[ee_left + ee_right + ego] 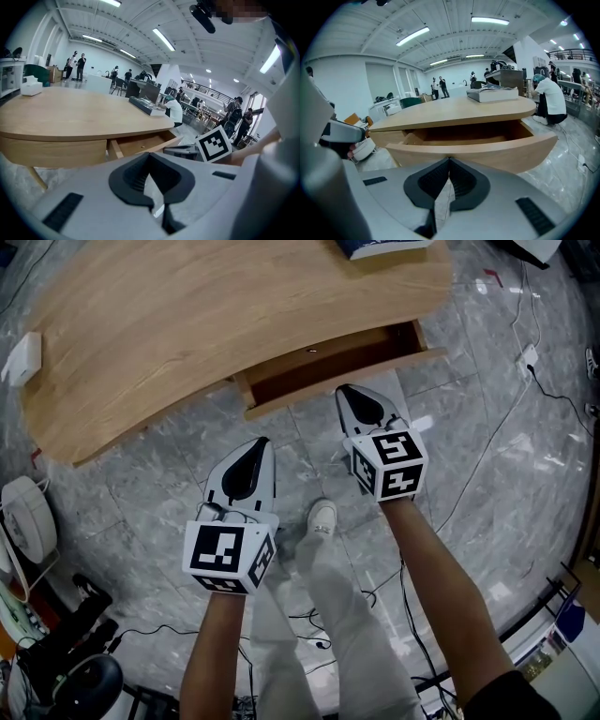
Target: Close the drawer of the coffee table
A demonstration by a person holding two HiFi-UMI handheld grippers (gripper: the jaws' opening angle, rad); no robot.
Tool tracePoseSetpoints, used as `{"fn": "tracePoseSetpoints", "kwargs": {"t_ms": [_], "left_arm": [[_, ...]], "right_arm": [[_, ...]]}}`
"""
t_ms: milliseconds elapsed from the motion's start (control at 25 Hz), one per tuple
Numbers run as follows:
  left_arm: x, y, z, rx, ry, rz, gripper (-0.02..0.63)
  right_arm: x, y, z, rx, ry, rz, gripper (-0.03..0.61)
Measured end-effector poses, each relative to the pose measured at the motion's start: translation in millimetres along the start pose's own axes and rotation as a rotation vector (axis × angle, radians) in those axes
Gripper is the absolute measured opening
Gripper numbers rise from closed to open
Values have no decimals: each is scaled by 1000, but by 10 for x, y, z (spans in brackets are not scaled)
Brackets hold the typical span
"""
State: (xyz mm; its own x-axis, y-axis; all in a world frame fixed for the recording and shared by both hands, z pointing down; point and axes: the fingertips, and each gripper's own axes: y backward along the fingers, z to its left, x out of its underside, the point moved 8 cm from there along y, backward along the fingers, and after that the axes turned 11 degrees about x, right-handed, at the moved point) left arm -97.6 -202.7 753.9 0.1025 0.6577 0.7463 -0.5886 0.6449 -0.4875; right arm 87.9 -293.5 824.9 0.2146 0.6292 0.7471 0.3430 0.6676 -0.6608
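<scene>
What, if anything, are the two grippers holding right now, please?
Nothing: the left gripper and the right gripper are both shut, with nothing between them.

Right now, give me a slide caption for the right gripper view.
Shut, empty right gripper points at the coffee table's open drawer front.

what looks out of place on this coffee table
The drawer of the coffee table stands pulled out, its curved front well clear of the table's edge and the inside exposed. The right gripper, jaws together, sits just before that front; the left gripper hangs further back. Nothing else looks askew or spilled.
</scene>
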Motion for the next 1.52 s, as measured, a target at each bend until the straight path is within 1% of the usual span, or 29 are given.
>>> {"fn": "tracePoseSetpoints", "kwargs": {"t_ms": [200, 640, 1320, 1520], "left_arm": [[40, -18, -4, -4, 33, -3, -2], [-16, -56, -9, -19, 37, -10, -1], [-5, -14, 131, -33, 45, -10, -1], [-5, -2, 156, -38, 54, -12, -1]], "right_arm": [[-58, -59, -10, -5, 12, 0, 18], [-231, -244, -32, -24, 32, 3, 18], [-482, -542, -4, -4, 48, -16, 18], [-540, -605, 2, 9, 69, -20, 18]]}}
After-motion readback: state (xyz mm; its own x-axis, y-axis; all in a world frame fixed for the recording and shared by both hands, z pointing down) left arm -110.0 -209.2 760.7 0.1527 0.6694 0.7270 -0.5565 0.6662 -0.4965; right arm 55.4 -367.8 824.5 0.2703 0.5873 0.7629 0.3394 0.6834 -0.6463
